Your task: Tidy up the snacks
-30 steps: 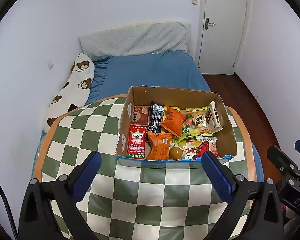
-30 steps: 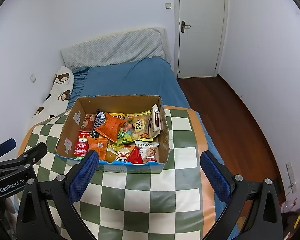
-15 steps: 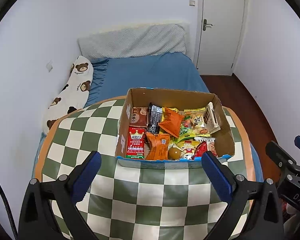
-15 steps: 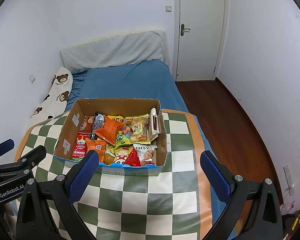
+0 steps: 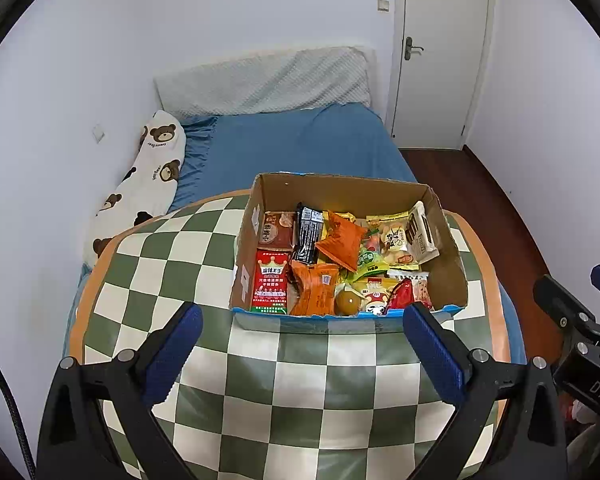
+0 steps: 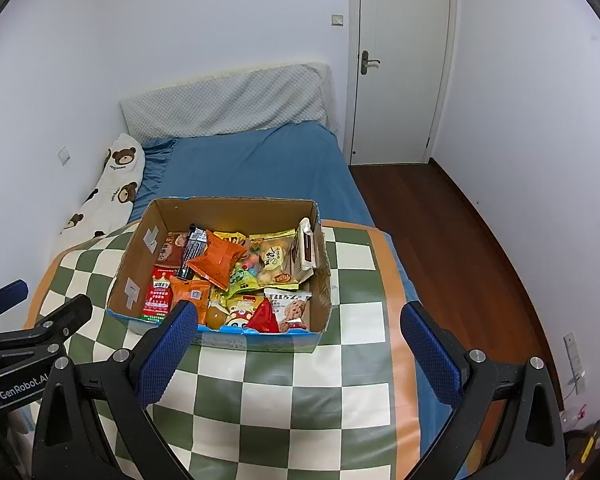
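The snacks are all piled in an open cardboard box (image 5: 342, 194) that sits toward the far edge of the tabletop (image 5: 292, 364), which wears a green-and-white checkered cloth with an orange border. It's a messy heap: a red packet (image 5: 271, 280) lies flat in the near left corner of the box, a brown packet (image 5: 278, 230) just behind it, a black wrapper (image 5: 309, 234) next to that, and a crumpled orange bag (image 5: 342, 240) riding on top in the middle. A white-and-brown pack (image 6: 306, 250) leans upright against the box's right wall, and a cookie packet (image 6: 288, 306) and a red triangular packet (image 6: 263, 316) sit at the near right. Behind the table there's a bed with a blue sheet (image 5: 300, 144), a bear-print pillow (image 5: 148, 184) along the wall, and a white door (image 6: 400, 64). The left gripper (image 5: 302, 340) hangs spread wide with nothing between its blue pads, short of the box's near wall. The right gripper (image 6: 298, 338) is also wide apart and empty, its left pad overlapping the box's near edge in view.
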Available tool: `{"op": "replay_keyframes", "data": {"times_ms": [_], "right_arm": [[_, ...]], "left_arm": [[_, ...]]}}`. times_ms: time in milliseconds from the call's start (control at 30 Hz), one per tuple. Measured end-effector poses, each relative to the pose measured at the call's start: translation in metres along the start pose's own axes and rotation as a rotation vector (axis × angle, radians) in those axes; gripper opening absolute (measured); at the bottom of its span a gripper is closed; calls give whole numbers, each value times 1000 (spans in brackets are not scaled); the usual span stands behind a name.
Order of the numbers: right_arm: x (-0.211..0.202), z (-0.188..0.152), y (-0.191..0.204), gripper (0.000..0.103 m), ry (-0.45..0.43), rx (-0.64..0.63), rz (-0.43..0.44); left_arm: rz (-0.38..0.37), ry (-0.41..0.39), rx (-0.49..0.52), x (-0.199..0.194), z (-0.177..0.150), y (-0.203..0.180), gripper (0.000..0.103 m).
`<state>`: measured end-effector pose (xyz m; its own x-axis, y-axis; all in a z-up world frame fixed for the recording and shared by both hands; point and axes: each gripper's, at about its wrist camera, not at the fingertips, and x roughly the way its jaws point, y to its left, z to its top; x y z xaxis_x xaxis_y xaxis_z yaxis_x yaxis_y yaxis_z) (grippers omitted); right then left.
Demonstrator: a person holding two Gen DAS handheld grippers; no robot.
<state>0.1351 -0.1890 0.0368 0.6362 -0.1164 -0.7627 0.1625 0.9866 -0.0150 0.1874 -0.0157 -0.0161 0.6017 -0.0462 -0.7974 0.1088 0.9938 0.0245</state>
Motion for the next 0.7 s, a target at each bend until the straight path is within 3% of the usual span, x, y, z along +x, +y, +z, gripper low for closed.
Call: {"op": "replay_keyframes", "data": {"times_ms": [700], "right_arm": [[-2, 3, 1, 103, -3, -4, -1]], "left_arm": [[1, -15, 8, -5, 0, -1, 103]]}}
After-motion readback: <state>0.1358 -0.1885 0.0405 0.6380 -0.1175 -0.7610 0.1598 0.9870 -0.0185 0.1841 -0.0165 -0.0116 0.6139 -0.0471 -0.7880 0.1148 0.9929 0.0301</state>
